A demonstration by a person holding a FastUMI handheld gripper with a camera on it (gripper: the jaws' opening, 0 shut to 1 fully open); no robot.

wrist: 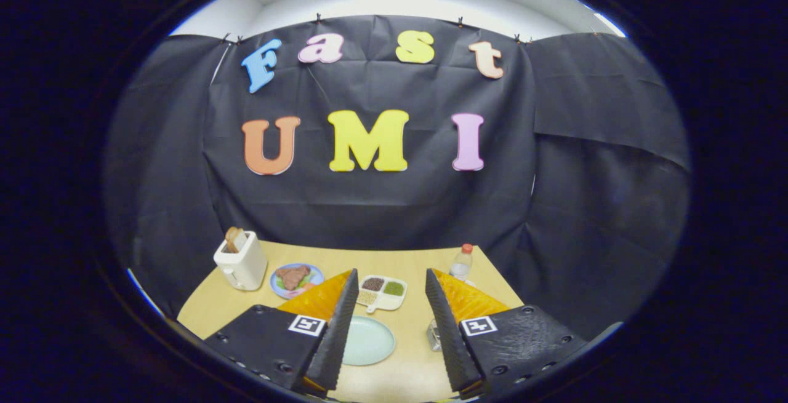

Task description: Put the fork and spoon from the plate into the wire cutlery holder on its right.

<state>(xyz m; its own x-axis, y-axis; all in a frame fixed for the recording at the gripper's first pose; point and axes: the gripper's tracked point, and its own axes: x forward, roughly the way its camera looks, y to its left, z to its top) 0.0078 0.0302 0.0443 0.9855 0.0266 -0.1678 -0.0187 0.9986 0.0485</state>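
The wooden table (406,261) is carrying everything, seen from high above. The tongs (385,335) are hovering over it, spread wide and gripping nothing. Between the fingers a pale green plate (368,341) is lying, looking bare where visible. Beside the right finger a wire cutlery holder (433,335) is peeking out, mostly hidden. Beyond them are sitting a toaster (241,261), a blue food plate (295,280), a divided dish (381,291) and a bottle (462,263).

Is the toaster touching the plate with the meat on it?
Apart. In the gripper view, a strip of bare table shows between the toaster and the meat plate. The gripper is open, holding nothing.
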